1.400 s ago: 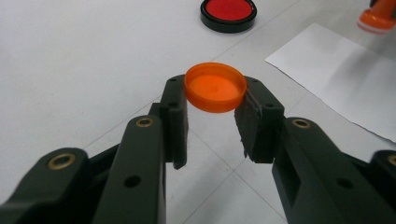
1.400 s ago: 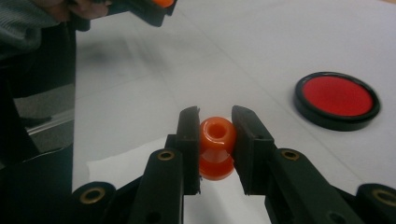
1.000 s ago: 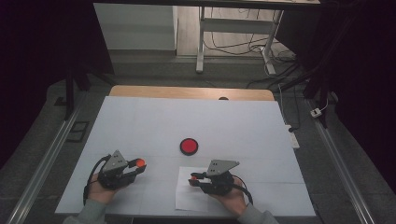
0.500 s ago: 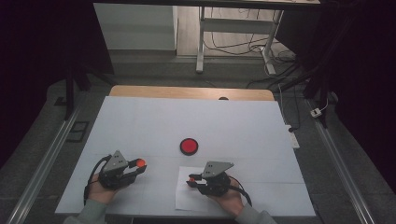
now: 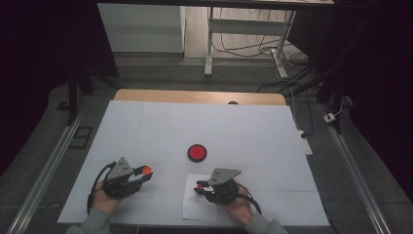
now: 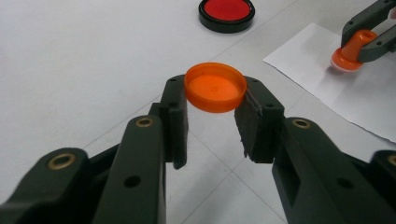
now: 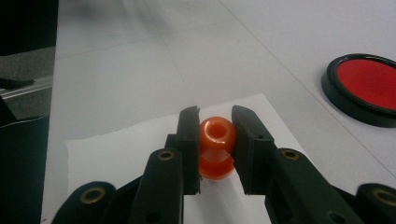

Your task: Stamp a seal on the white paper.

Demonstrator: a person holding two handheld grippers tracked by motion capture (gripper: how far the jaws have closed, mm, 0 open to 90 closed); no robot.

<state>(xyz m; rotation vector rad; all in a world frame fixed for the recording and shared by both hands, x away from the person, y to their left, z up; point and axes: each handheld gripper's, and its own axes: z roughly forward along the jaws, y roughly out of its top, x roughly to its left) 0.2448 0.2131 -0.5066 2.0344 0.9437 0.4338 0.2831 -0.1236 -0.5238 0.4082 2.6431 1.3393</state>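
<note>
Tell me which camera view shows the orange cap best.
The left gripper view: the orange cap sits close up between the left gripper's jaws, its hollow inside and rim plain to see. The high view shows it as a small orange dot at that gripper's tip.

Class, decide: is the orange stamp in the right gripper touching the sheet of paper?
Touching. In the left gripper view the orange stamp, held by the right gripper, has its base pressed flat on the sheet of paper.
</note>
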